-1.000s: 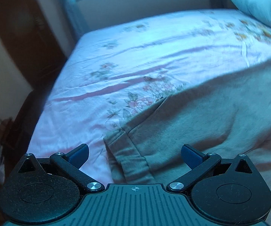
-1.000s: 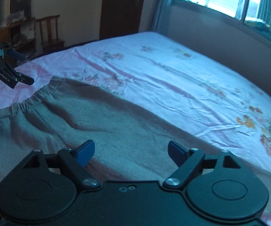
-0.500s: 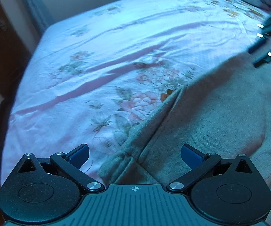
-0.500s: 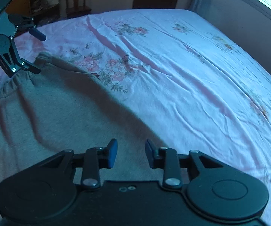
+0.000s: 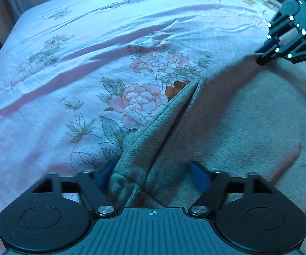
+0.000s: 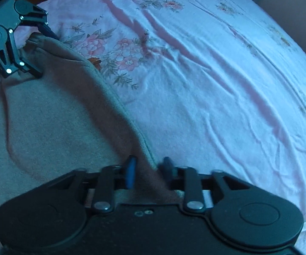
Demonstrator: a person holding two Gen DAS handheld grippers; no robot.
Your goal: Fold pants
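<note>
So the pants (image 6: 46,127) are grey and fleecy, lying flat on the flowery pink bedsheet (image 5: 89,53) with their long side edge running from one gripper to the other. The right gripper (image 6: 148,170) has clamped shut on that edge. The left gripper (image 5: 153,176) has just been closing around the bunched corner — I can't tell if it's pinching yet.
</note>
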